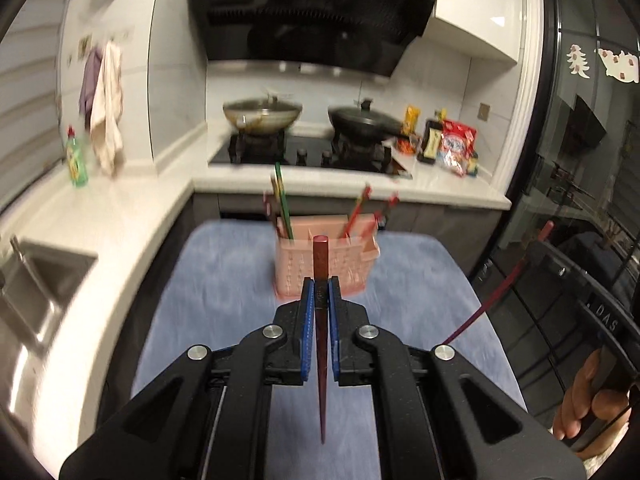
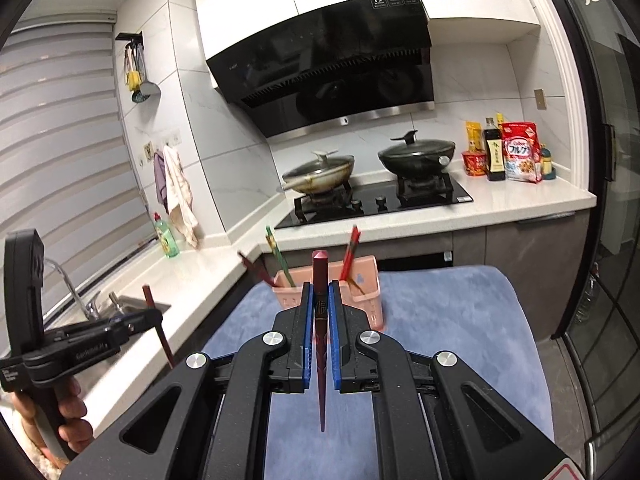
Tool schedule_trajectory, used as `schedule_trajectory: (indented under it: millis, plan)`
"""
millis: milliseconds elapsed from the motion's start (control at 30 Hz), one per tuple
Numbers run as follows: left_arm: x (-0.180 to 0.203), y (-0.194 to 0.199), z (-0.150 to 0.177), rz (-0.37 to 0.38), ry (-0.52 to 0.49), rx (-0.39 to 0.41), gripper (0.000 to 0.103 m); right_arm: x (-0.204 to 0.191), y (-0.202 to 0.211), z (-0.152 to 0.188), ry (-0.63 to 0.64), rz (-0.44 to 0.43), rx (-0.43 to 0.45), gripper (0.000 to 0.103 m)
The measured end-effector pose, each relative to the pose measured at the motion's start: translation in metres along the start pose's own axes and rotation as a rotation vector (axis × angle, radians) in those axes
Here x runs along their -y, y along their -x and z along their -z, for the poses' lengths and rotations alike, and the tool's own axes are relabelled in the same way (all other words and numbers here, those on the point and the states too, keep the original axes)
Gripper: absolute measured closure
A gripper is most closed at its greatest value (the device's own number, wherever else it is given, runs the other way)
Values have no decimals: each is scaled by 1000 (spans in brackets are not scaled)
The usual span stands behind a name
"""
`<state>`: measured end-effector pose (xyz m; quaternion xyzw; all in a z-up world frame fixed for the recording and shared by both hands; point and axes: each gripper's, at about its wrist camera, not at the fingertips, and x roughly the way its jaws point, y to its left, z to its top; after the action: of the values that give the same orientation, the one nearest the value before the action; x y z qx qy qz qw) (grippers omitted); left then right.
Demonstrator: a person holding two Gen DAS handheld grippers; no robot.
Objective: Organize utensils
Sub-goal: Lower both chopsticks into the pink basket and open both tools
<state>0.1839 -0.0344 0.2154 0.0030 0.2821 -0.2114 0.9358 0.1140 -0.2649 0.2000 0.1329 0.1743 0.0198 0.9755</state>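
Note:
A pink slotted utensil holder [image 1: 326, 266] stands on a blue-grey mat [image 1: 224, 280], with green and red chopsticks sticking out of it. My left gripper [image 1: 321, 286] is shut on a brown chopstick [image 1: 320, 264], held upright just short of the holder. In the right wrist view the same holder [image 2: 360, 286] sits ahead, and my right gripper [image 2: 321, 292] is shut on a dark red chopstick [image 2: 320, 276]. At the lower left of that view, the left gripper [image 2: 154, 314] shows again, with its brown chopstick [image 2: 160, 328] over the counter.
A sink [image 2: 120, 312] and tap lie left on the white counter [image 1: 120, 208]. Behind are a hob with two lidded pans [image 2: 416, 154], a green bottle [image 1: 77, 160], food packets [image 2: 520, 152] and hanging cloths [image 1: 106, 108]. A glass door [image 1: 580, 160] closes the right side.

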Motion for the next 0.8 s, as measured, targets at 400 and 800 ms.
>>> schedule_trajectory:
  millis: [400,800]
  plan:
    - [10,-52,-117,-28,-17,153,96,-9,-99,-103,1,-28,98,96]
    - [-3,-144,-149,-74,-22,126,96,4,-209,-107,-33,-13,20,96]
